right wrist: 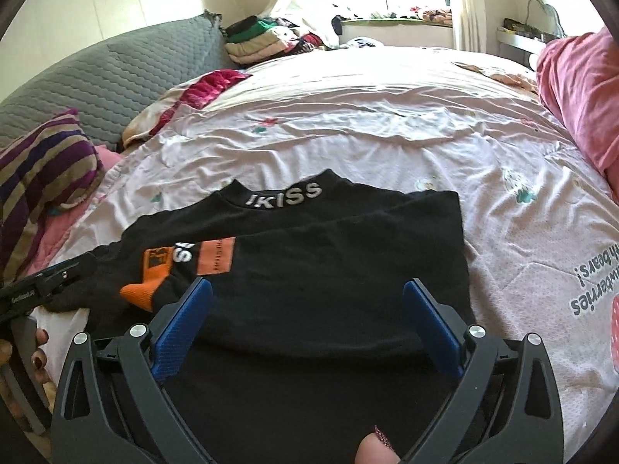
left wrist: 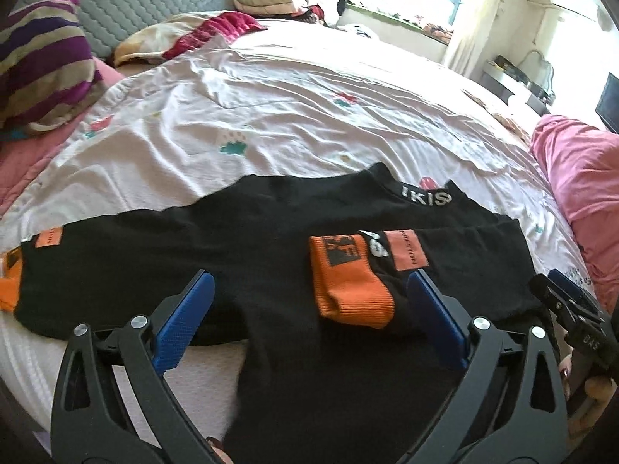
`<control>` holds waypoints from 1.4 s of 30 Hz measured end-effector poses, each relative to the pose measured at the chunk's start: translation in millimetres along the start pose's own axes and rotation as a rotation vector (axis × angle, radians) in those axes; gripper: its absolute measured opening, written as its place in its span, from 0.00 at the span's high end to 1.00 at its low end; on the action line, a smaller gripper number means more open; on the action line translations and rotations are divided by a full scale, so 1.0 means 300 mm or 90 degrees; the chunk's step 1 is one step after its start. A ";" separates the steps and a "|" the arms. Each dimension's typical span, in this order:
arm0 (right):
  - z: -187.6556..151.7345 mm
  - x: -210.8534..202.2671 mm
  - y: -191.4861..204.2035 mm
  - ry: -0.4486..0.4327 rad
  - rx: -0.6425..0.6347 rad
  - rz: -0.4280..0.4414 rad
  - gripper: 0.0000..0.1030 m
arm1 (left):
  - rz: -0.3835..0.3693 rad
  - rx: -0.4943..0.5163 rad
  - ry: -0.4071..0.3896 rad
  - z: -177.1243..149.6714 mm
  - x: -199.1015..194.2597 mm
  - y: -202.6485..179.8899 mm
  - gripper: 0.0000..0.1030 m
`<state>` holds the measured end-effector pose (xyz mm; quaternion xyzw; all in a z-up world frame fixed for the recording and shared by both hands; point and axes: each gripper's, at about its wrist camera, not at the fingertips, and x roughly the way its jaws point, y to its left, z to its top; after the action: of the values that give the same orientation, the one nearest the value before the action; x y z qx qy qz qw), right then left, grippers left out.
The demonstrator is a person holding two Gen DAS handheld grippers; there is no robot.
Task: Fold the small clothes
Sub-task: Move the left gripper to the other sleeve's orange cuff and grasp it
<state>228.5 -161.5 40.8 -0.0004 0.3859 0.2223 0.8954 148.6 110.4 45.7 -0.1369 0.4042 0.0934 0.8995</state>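
A black top (left wrist: 240, 255) lies flat on the white bedsheet (left wrist: 271, 116) across the lower middle of both frames, its collar with white lettering (right wrist: 284, 195) pointing toward the far side of the bed. In the right wrist view one sleeve, with its orange cuff (right wrist: 145, 290), is already laid in across the body at centre left, so that side looks folded. In the left wrist view the other sleeve with its orange cuff (left wrist: 7, 286) is spread out to the left edge of the frame. I judge the fold about a third done: that sleeve has to come in, and the body then needs doubling over.

The left gripper (left wrist: 309, 290) stands wide open at the bottom of its frame, its blue pads (left wrist: 185, 317) over the near hem with nothing between them; whether they touch the cloth I cannot tell. The right gripper (right wrist: 305, 301) is equally wide apart over the hem at lower centre, holding nothing.
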 end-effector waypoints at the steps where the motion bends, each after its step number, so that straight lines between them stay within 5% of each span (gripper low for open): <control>1: 0.001 -0.004 0.015 -0.003 -0.006 0.000 0.05 | 0.005 -0.006 -0.004 0.003 -0.008 0.015 0.09; 12: 0.008 -0.008 0.179 -0.015 -0.073 0.007 0.05 | 0.045 -0.076 -0.031 -0.005 -0.079 0.197 0.09; 30: 0.013 0.078 0.521 0.009 -0.148 0.081 0.05 | 0.181 -0.195 -0.080 -0.010 -0.194 0.524 0.09; 42: 0.042 0.117 0.707 0.013 -0.182 0.115 0.05 | 0.221 -0.299 -0.017 -0.064 -0.156 0.726 0.09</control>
<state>173.8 45.7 61.6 -0.0953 0.3580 0.3545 0.8585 43.8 307.5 31.8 -0.2690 0.3771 0.3385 0.8191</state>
